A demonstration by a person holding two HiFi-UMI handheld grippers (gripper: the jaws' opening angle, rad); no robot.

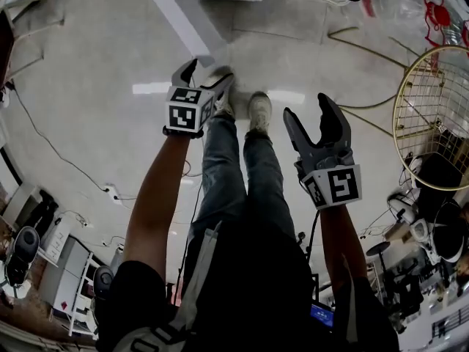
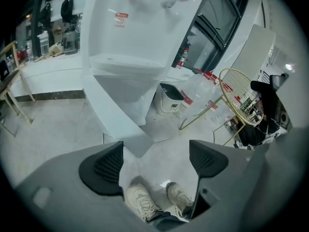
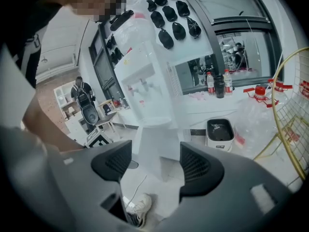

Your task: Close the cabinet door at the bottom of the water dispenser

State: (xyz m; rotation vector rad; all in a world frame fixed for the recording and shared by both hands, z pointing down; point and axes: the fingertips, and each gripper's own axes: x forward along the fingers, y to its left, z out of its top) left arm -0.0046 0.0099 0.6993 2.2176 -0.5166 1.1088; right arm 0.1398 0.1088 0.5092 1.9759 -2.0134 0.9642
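- while both claws hung out in front of the person, where did the door sit?
- the cabinet door [image 2: 115,120] stood swung out from the foot of the water dispenser [image 2: 140,33]. it was a white slab running from the upper middle of the left gripper view toward its centre, its free corner just above the jaws. in the head view it showed as a pale strip at the top centre, ahead of the shoes [image 1: 259,112].
- and the claws?
- the left gripper [image 1: 205,75] had its jaws spread wide with nothing between them, only floor [image 2: 58,124] and shoes behind. the right gripper [image 1: 308,112] was much the same, jaws well apart and empty, with the dispenser's lower body showing through the gap in its own view.
- so how would you have closed it?
- no grip looked needed, i'd say. the left claw seemed nearer the door's free edge. i'd have laid the outer face of one jaw flat against the panel near that edge, far from the hinge. then a steady push in an arc until it shut flush. a jab might have rocked the dispenser or let the door bounce back.
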